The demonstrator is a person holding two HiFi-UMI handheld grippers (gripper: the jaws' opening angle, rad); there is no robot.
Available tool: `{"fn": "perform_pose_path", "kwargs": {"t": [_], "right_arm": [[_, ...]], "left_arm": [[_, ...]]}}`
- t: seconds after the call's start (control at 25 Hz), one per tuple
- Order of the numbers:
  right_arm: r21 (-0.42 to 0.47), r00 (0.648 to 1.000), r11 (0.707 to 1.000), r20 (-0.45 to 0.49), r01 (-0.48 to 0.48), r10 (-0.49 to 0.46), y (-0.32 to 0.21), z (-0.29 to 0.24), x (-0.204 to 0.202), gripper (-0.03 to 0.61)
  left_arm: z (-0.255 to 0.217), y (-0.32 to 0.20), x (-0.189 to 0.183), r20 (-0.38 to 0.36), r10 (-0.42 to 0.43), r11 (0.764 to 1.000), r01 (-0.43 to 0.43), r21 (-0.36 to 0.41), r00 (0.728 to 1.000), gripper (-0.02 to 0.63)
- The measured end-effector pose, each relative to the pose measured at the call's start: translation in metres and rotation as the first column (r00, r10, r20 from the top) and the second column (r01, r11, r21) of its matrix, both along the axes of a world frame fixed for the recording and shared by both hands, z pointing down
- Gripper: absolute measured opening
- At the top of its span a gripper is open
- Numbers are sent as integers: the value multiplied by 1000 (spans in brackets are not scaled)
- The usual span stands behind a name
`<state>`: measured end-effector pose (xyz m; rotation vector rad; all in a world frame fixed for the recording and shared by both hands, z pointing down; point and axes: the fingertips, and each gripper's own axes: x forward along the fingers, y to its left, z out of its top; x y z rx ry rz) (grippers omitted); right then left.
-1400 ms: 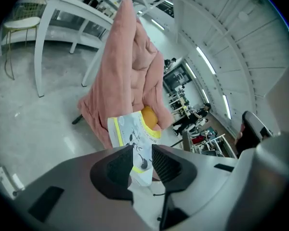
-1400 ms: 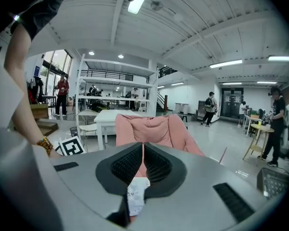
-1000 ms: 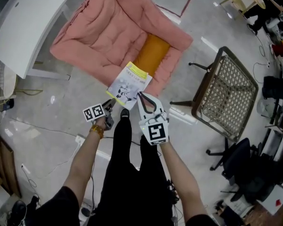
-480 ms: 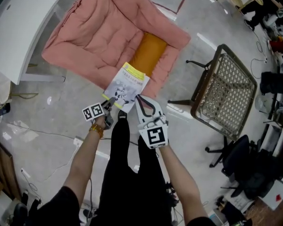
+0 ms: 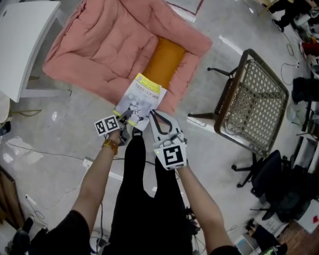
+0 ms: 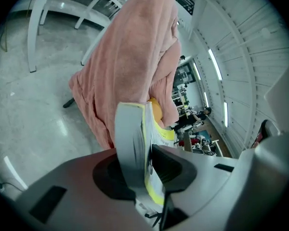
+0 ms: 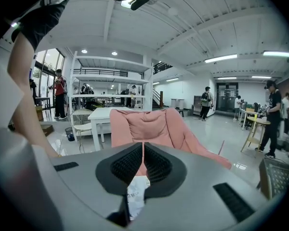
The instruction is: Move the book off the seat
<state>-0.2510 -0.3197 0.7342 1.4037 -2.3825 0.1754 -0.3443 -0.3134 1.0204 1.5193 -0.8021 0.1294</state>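
Head view: the book (image 5: pixel 140 101) lies at the front edge of the pink seat (image 5: pixel 117 41), with an orange cushion (image 5: pixel 167 62) at its 1 o'clock. The left gripper (image 5: pixel 123 120) meets the book's 7 o'clock corner, the right gripper (image 5: pixel 155 116) its 5 o'clock edge. A wicker chair (image 5: pixel 255 105) stands at 3 o'clock and a white table (image 5: pixel 16 36) at 10 o'clock, both well apart on the glossy pale floor (image 5: pixel 58 121).

Left gripper view: the jaws have just been closing and now clamp the book's thick edge; the seat rises at 12 o'clock.

Right gripper view: the jaws are drawn together to a slit, with nothing between the pads — printed paper shows beneath them. Beyond is an open hall where people stand under strip lights.
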Motion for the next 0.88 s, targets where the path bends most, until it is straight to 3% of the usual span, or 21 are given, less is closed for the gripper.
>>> {"fn": "perform_pose_path", "kwargs": {"t": [0.28,0.68,0.88], "right_arm": [[4,1000,1000,3,2,-2,-6,-3,-5,17],[-6,1000,1000,12,3,-3,-15,-8,-9,17],[-12,999,1000,25,-20,21,-24,-10,-5,16]], "left_arm": [[-14,-2,3,-19,-16,1000,16,5,1000,75],[-51,-6,19,69,-63,998,64,-17,996,72],[-76,-10,26,81,-28,1000,27,10,996,72]]}}
